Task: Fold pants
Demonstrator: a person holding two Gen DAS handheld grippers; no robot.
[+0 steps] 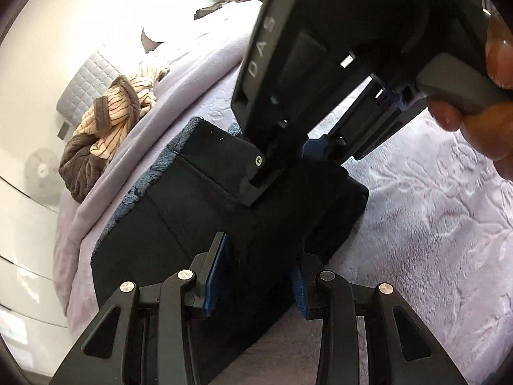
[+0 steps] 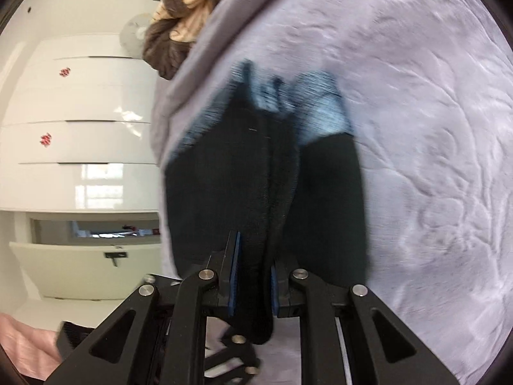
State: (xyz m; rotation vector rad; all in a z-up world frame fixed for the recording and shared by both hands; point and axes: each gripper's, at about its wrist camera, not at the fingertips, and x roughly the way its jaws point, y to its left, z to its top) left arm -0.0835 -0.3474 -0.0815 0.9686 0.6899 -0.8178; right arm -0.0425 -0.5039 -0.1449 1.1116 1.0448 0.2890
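While the lilac embossed bedspread (image 1: 433, 224) fills the field, the dark pants (image 1: 198, 224), folded into a thick bundle with a blue-grey ribbed waistband at 10 o'clock, lie on it at centre. At 9 o'clock a brown-and-cream striped garment (image 1: 105, 122) sits heaped at the bed edge. The right gripper (image 2: 253, 284) pinches a fold of pants between its blue pads. The left gripper (image 1: 259, 279) straddles the bundle's near edge; whether its pads press cannot be told.

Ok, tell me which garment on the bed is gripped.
The dark navy pants, clamped by the right gripper; the striped beige-brown garment lies apart, untouched.
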